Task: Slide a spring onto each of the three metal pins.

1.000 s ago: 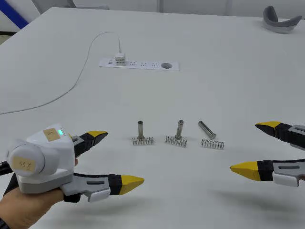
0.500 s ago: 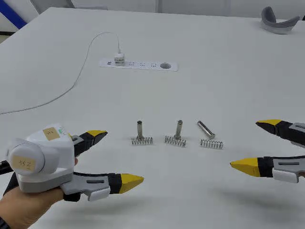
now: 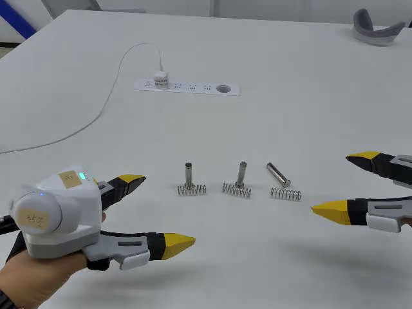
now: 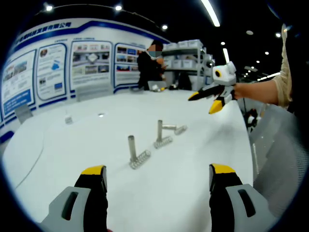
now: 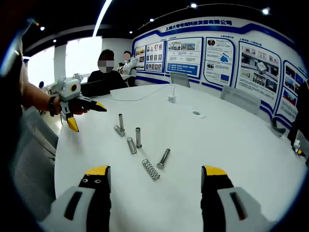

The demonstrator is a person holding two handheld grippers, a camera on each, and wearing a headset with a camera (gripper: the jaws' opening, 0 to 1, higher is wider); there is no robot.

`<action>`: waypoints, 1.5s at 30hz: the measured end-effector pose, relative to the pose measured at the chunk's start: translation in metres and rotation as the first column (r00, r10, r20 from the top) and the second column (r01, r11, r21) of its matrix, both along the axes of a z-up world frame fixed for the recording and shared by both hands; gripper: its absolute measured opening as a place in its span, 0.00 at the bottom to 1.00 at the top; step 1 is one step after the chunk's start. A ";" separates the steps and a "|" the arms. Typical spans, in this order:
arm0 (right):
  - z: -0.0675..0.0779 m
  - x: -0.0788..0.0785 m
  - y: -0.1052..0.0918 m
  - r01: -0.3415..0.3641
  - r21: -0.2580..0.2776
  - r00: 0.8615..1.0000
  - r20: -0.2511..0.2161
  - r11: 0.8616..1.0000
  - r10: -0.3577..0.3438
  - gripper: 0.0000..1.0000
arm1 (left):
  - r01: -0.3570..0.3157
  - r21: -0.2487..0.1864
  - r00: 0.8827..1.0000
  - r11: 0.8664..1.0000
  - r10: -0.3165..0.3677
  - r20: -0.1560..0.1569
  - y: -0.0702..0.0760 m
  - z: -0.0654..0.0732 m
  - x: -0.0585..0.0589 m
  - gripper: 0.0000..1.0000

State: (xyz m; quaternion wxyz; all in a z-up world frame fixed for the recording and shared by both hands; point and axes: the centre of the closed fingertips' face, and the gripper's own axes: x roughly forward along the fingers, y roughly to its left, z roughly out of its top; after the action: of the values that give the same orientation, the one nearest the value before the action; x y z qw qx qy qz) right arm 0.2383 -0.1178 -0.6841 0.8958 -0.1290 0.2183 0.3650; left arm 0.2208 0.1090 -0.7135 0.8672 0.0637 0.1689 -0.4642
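Three metal pins are lined up on the white table (image 3: 277,96). The left pin (image 3: 188,171) and middle pin (image 3: 241,172) stand upright, while the right pin (image 3: 278,174) lies on its side. A spring lies flat in front of each: left spring (image 3: 192,189), middle spring (image 3: 237,190), right spring (image 3: 286,194). My left gripper (image 3: 158,211) is open and holds nothing, to the near left of the row. My right gripper (image 3: 344,183) is open too, off to the right of the lying pin. The right gripper view shows the lying pin (image 5: 163,158) and its spring (image 5: 150,169) nearest.
A white power strip (image 3: 188,86) with a plugged-in adapter and a trailing cable (image 3: 109,103) lies farther back. A grey curved object (image 3: 380,26) rests at the far right corner. People sit and stand beyond the table in both gripper views.
My right gripper has drifted slightly away from me, still open. The left gripper, pins and springs have not moved.
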 end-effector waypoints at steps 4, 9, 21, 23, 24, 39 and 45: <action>0.004 0.010 0.003 0.003 -0.009 1.000 0.004 1.000 -0.003 0.75 | -0.001 -0.002 1.000 1.000 0.001 0.002 0.000 0.001 0.000 0.89; 0.003 0.022 0.005 0.012 -0.037 1.000 -0.003 0.999 -0.012 0.71 | -0.003 -0.003 1.000 1.000 0.003 0.002 0.000 0.001 0.000 0.88; 0.002 0.054 0.018 0.061 -0.057 0.997 -0.046 0.997 -0.064 0.57 | -0.002 -0.006 1.000 1.000 0.002 0.004 -0.001 0.003 0.000 0.88; -0.001 0.057 0.020 0.065 -0.063 0.996 -0.062 0.996 -0.069 0.54 | -0.002 -0.006 1.000 1.000 0.002 0.005 -0.001 0.003 0.000 0.88; -0.003 0.060 0.022 0.066 -0.066 0.995 -0.071 0.996 -0.071 0.53 | -0.002 -0.005 1.000 1.000 0.002 0.006 -0.001 0.003 0.000 0.88; -0.039 0.081 0.036 0.099 -0.167 0.979 -0.162 0.981 -0.127 0.40 | -0.006 -0.013 1.000 1.000 0.006 -0.002 0.000 0.004 0.000 0.87; -0.050 0.085 0.043 0.111 -0.191 0.971 -0.190 0.975 -0.147 0.31 | -0.007 -0.014 1.000 1.000 0.007 -0.003 -0.001 0.004 0.000 0.87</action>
State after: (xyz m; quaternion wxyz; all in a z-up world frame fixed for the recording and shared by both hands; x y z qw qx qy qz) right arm 0.3232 -0.0753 -0.7344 0.8756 -0.1567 0.3483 0.2959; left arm 0.2206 0.1083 -0.7095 0.8689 0.0562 0.1671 -0.4625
